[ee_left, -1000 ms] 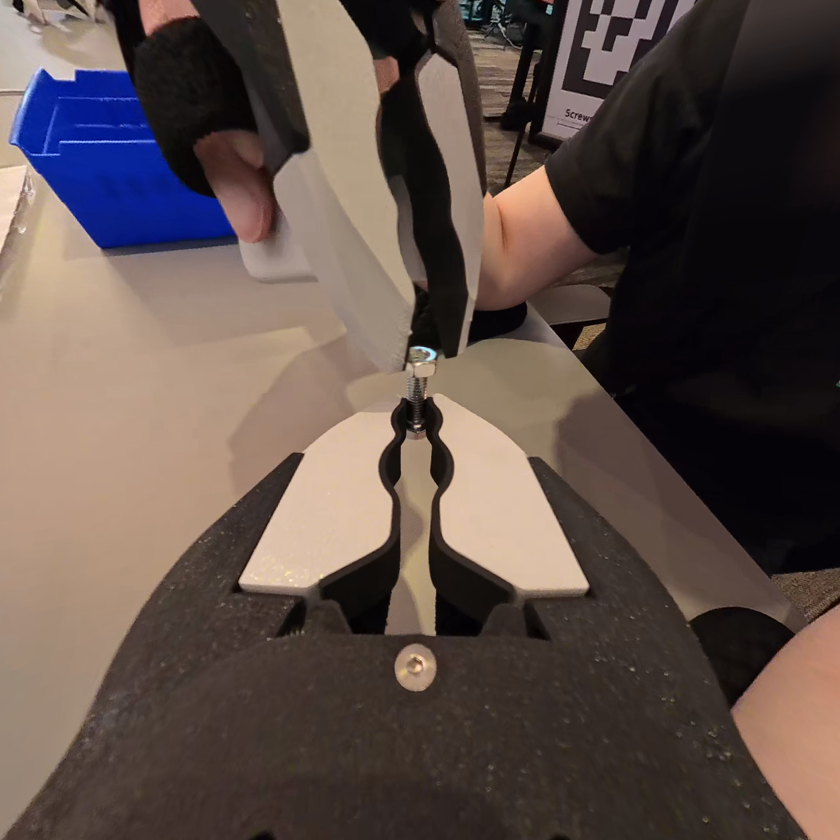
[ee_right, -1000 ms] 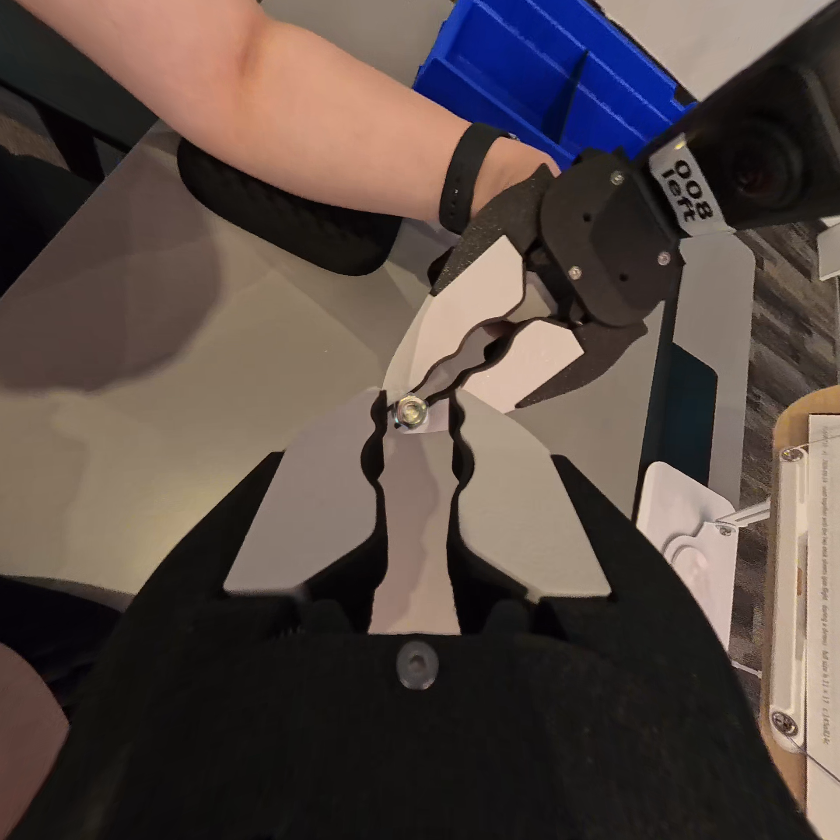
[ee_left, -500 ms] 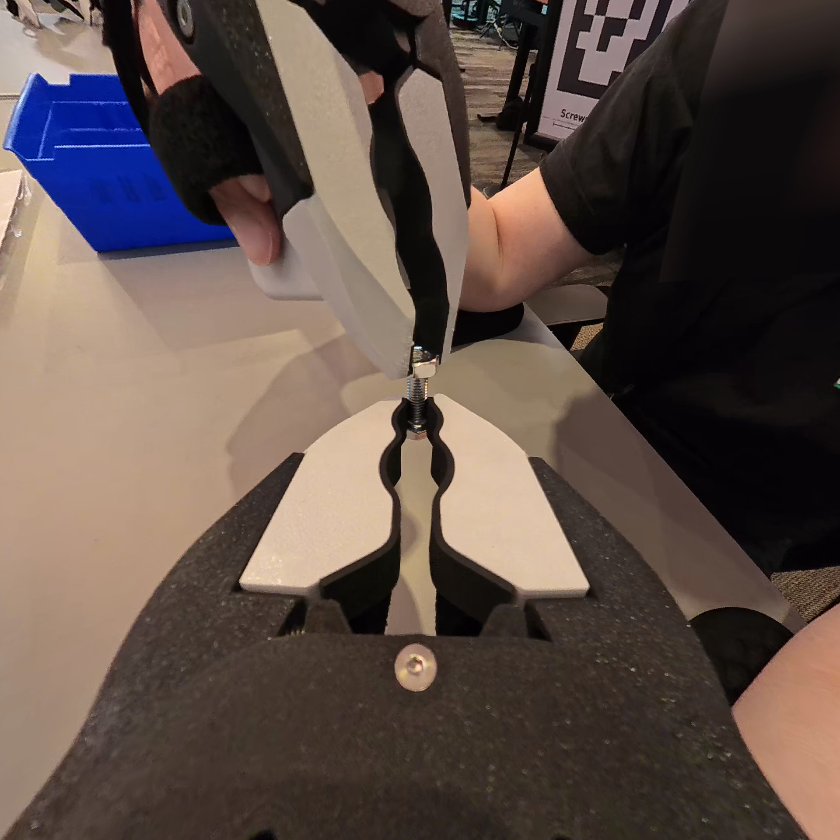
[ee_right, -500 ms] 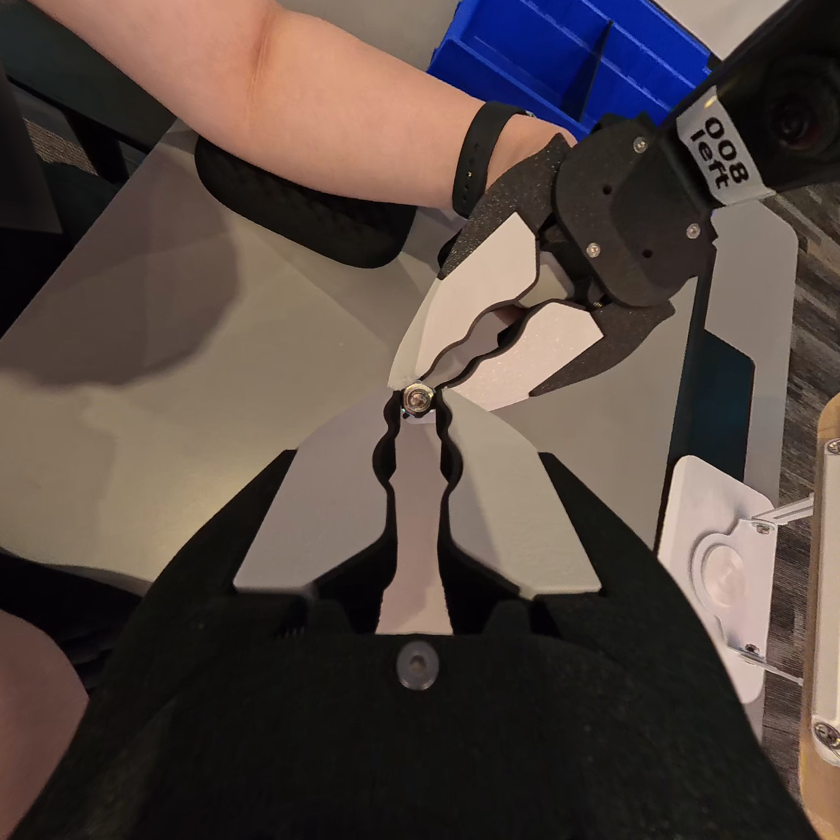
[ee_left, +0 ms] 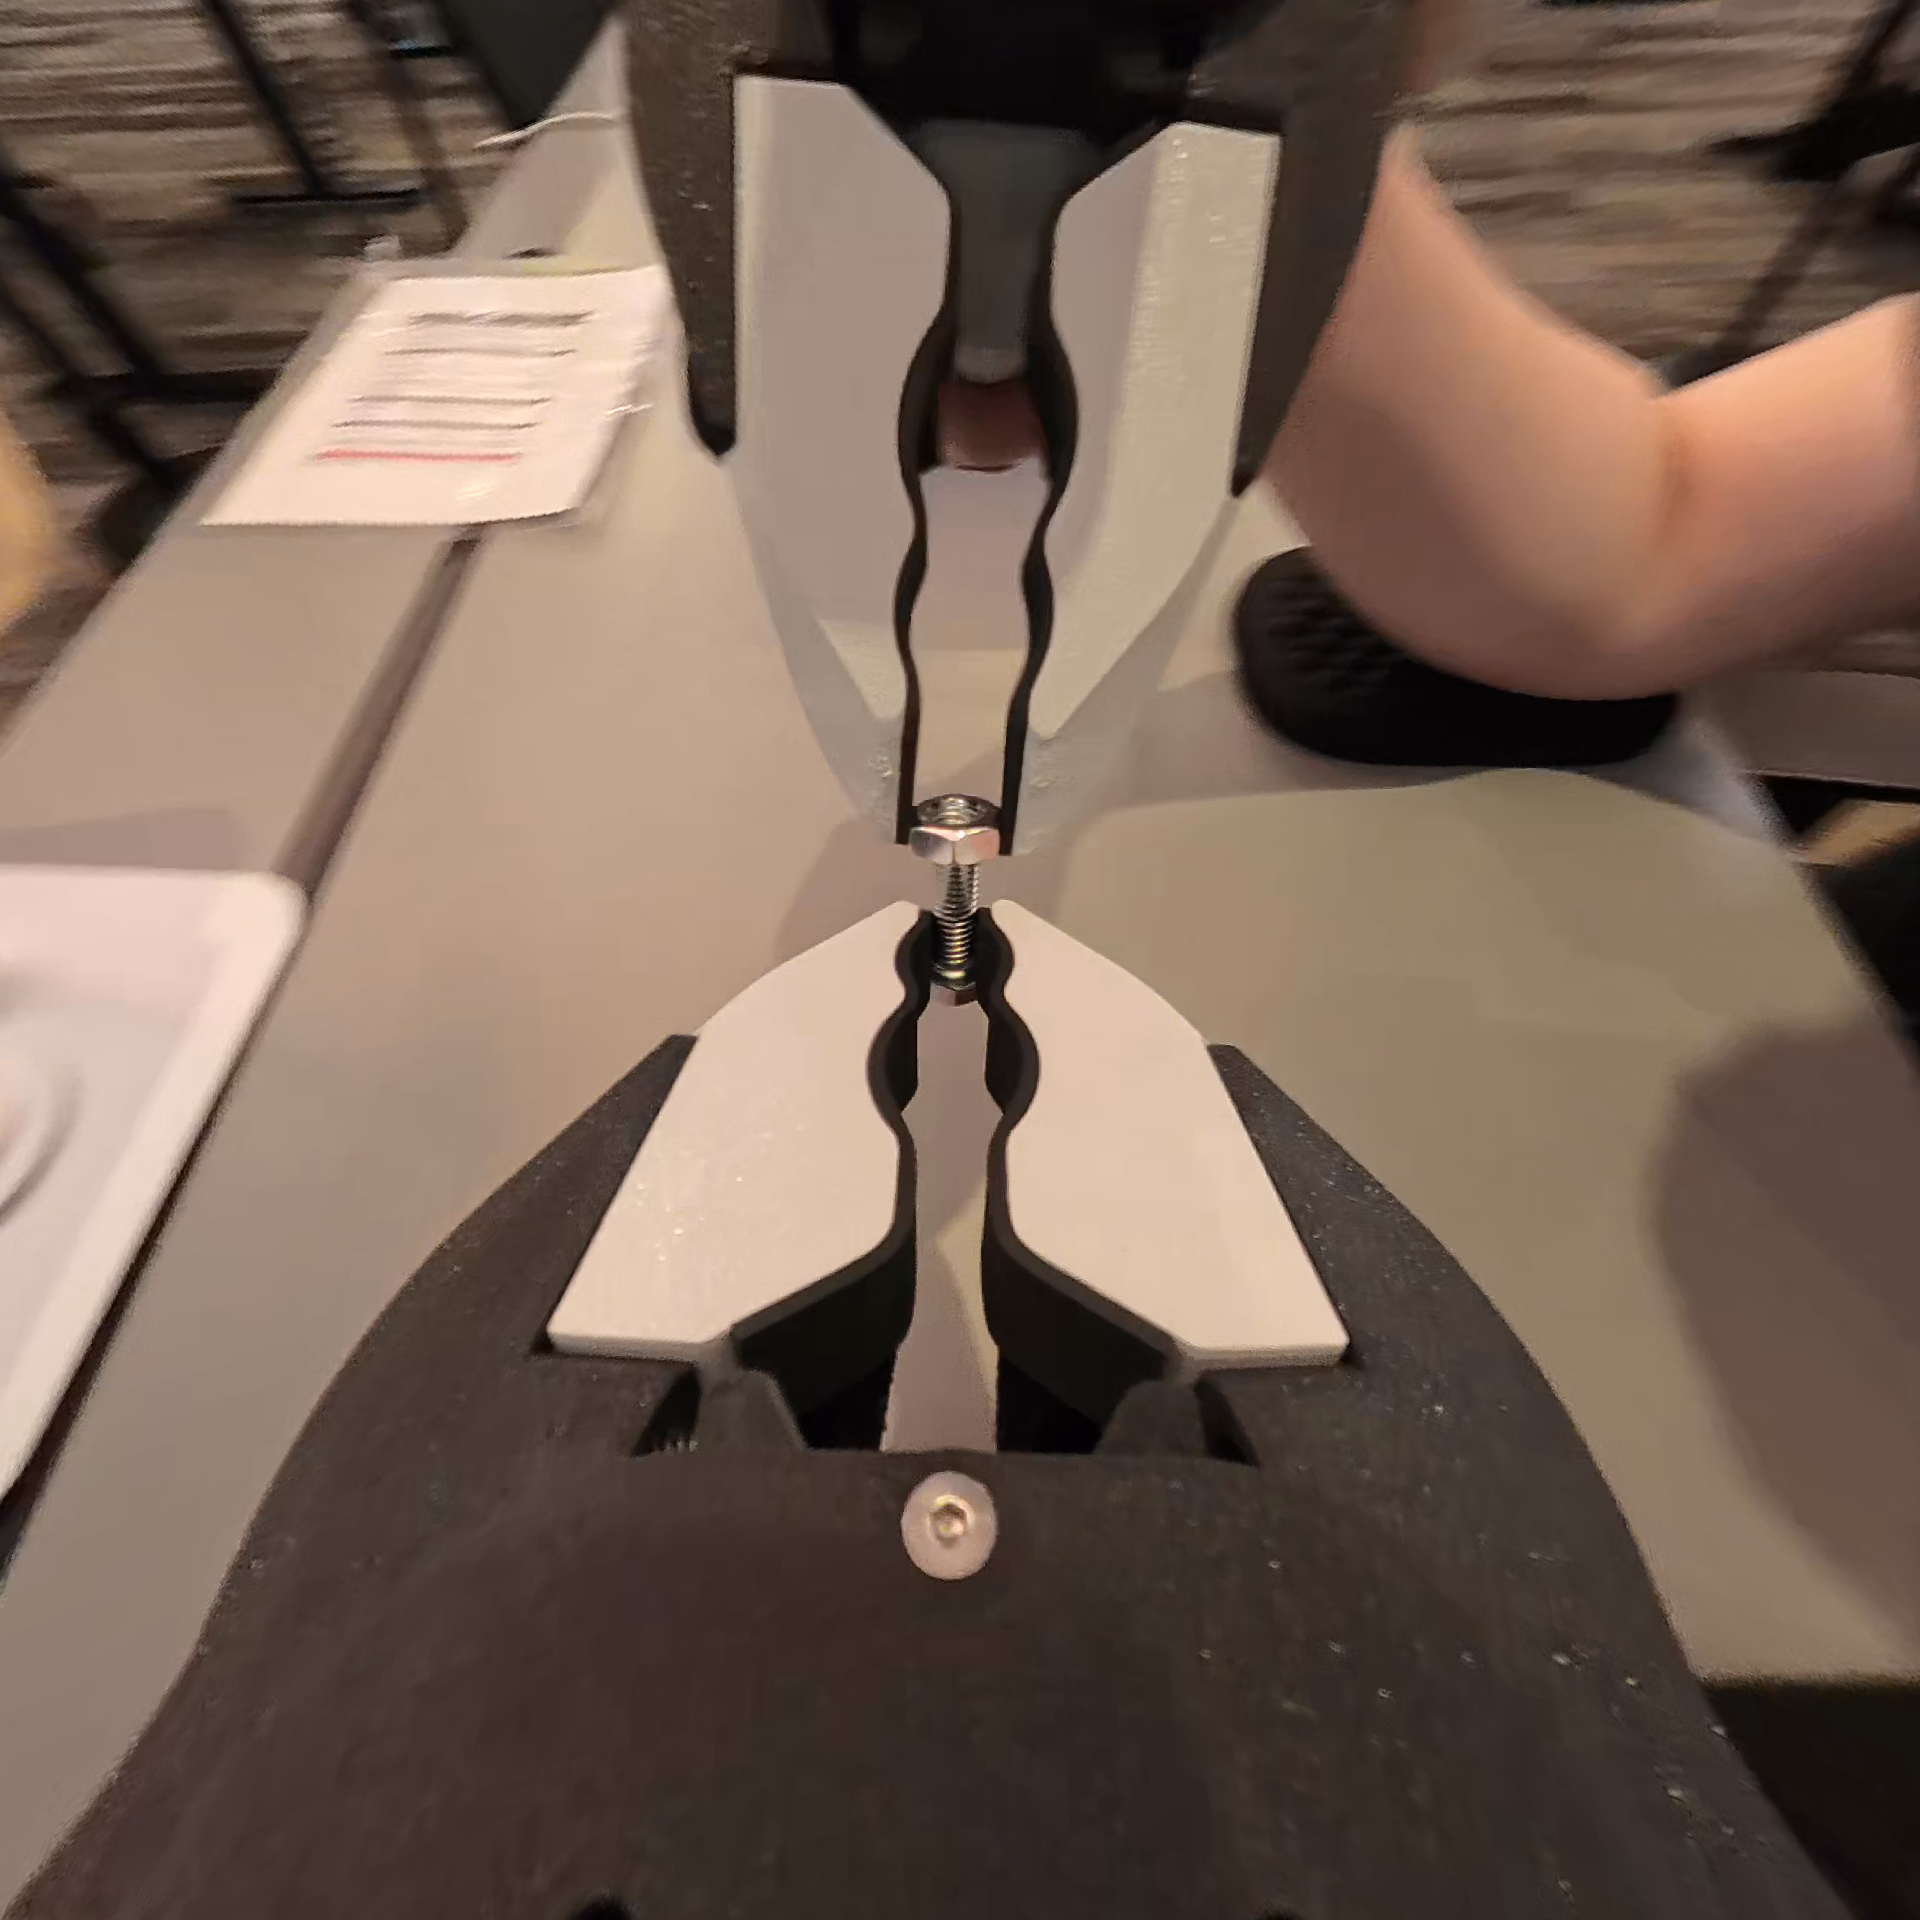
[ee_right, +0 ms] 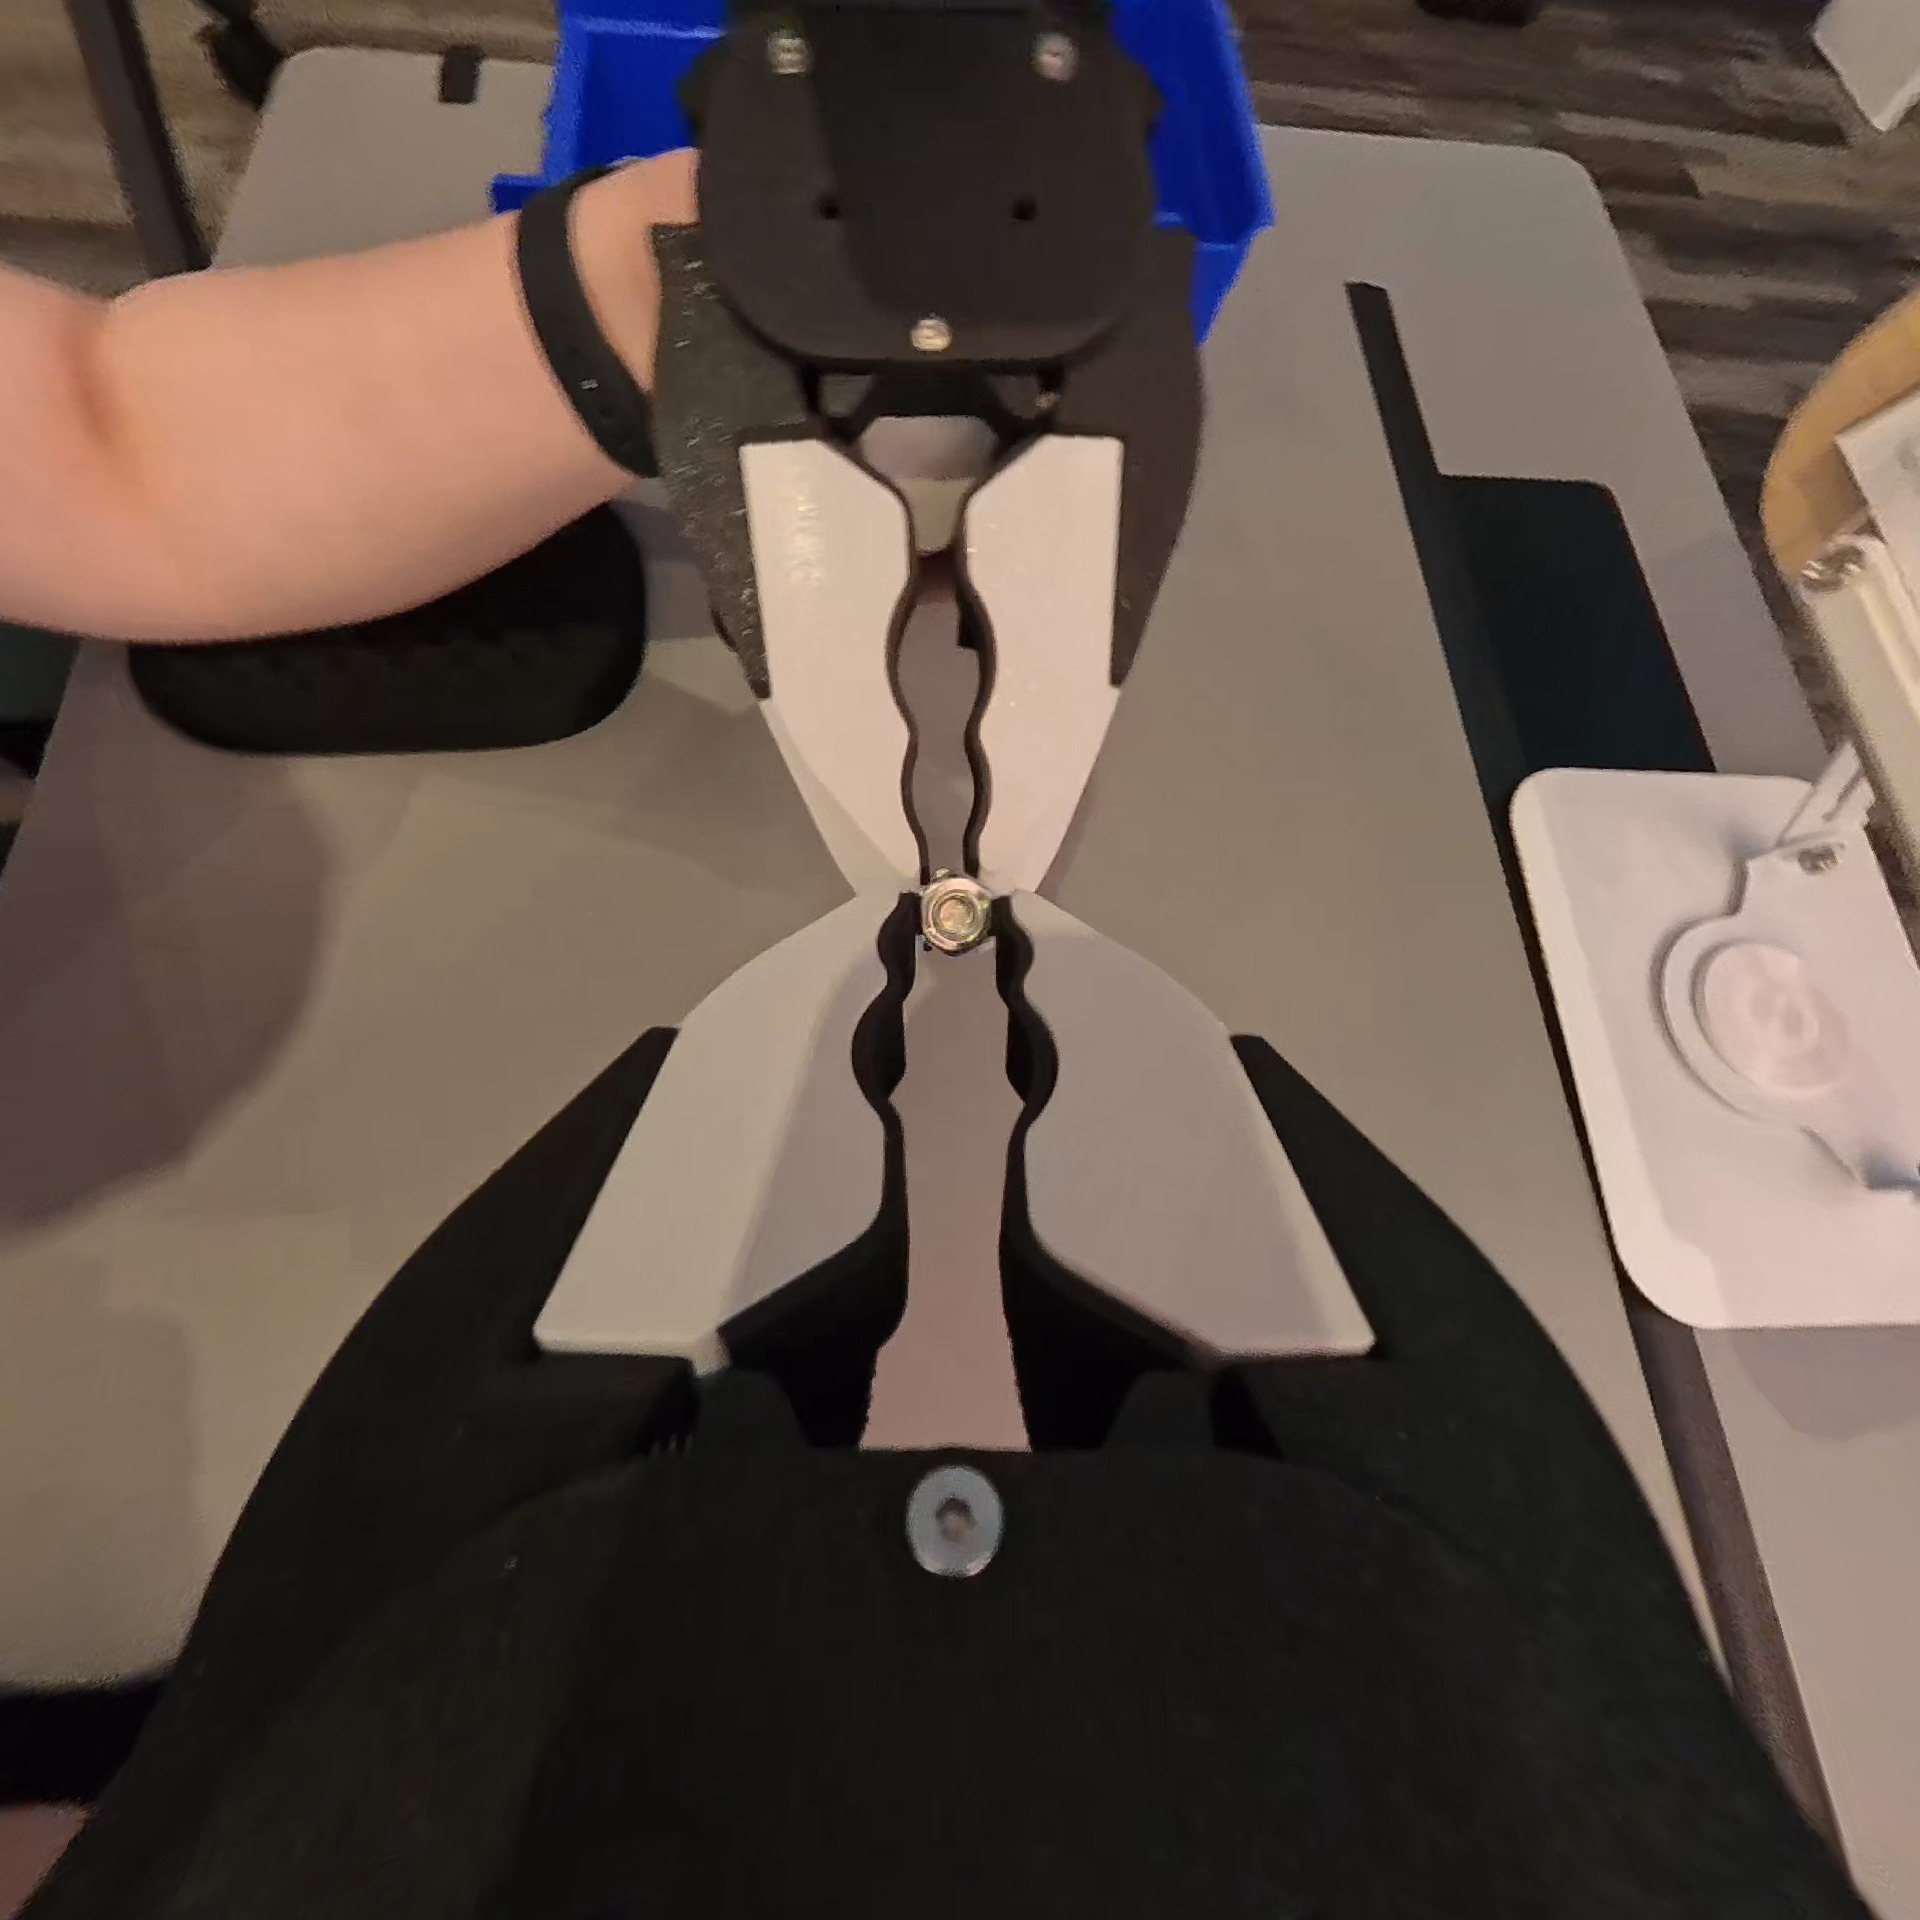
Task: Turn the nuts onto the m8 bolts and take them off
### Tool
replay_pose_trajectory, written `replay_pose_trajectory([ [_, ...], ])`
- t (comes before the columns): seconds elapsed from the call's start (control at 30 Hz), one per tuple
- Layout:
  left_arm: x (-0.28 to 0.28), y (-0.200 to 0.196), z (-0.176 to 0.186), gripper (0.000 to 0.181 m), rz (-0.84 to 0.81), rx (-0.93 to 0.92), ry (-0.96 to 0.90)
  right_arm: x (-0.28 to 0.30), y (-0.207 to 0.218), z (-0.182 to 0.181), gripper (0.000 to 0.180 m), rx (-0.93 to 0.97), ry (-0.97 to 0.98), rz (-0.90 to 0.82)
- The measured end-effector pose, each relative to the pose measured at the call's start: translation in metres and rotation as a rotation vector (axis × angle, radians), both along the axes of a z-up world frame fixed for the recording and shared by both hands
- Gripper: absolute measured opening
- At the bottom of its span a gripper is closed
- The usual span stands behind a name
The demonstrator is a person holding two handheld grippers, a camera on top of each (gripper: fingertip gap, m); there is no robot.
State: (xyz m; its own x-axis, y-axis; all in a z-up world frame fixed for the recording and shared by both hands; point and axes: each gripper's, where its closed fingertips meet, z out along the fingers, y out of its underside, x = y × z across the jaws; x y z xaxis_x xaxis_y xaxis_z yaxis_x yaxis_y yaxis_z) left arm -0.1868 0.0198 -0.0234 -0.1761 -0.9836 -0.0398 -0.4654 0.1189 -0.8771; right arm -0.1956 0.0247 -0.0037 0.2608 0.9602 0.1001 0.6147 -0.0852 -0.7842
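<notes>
A silver threaded bolt (ee_left: 951,925) is held above the grey table (ee_left: 623,779). My left gripper (ee_left: 951,920) is shut on the bolt's lower end, with the shaft sticking out past the tips. A silver hex nut (ee_left: 954,840) sits on the bolt's far end. My right gripper (ee_left: 954,831) comes in from the far side and is shut on the nut. In the right wrist view the nut (ee_right: 956,920) faces the camera between my right gripper's (ee_right: 956,912) tips. The left gripper (ee_right: 948,878) meets it head-on from the far side.
A blue bin (ee_right: 1216,156) stands behind the left gripper. A white tray (ee_right: 1714,1039) lies at the table's side, also in the left wrist view (ee_left: 104,1039). A printed sheet (ee_left: 447,405) lies at the far left. A forearm rests on a black pad (ee_right: 416,665). The tips of both grippers are at nearly the same place.
Both grippers have swung round and now face each other in a straight line, each still holding its part. The background has shifted and is blurred by motion.
</notes>
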Motion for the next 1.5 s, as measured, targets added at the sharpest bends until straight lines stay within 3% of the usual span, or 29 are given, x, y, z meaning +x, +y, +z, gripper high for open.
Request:
replay_pose_trajectory([
  [0.6, 0.002, 0.078, 0.002, 0.007, 0.496, 0.311, 0.048, 0.005, 0.071, 0.003, 0.014, -0.218, 0.339, -0.501],
  [0.87, 0.005, 0.085, 0.000, 0.007, 0.562, 0.357, 0.068, 0.009, 0.077, 0.000, 0.014, -0.221, 0.356, -0.553],
  [1.0, 0.004, 0.081, -0.001, 0.007, 0.527, 0.315, 0.060, 0.008, 0.073, 0.003, 0.029, -0.190, 0.316, -0.516],
  [1.13, 0.000, 0.076, -0.004, 0.007, 0.468, 0.252, 0.064, 0.019, 0.064, 0.023, 0.039, -0.029, 0.243, -0.428],
  [1.37, 0.004, -0.001, 0.009, 0.007, -0.014, 0.052, -0.080, 0.021, 0.004, 0.001, 0.037, 0.225, -0.089, 0.044],
  [1.5, 0.001, -0.030, 0.012, 0.007, -0.171, 0.000, -0.086, 0.007, -0.022, 0.011, 0.033, 0.252, -0.039, 0.187],
])
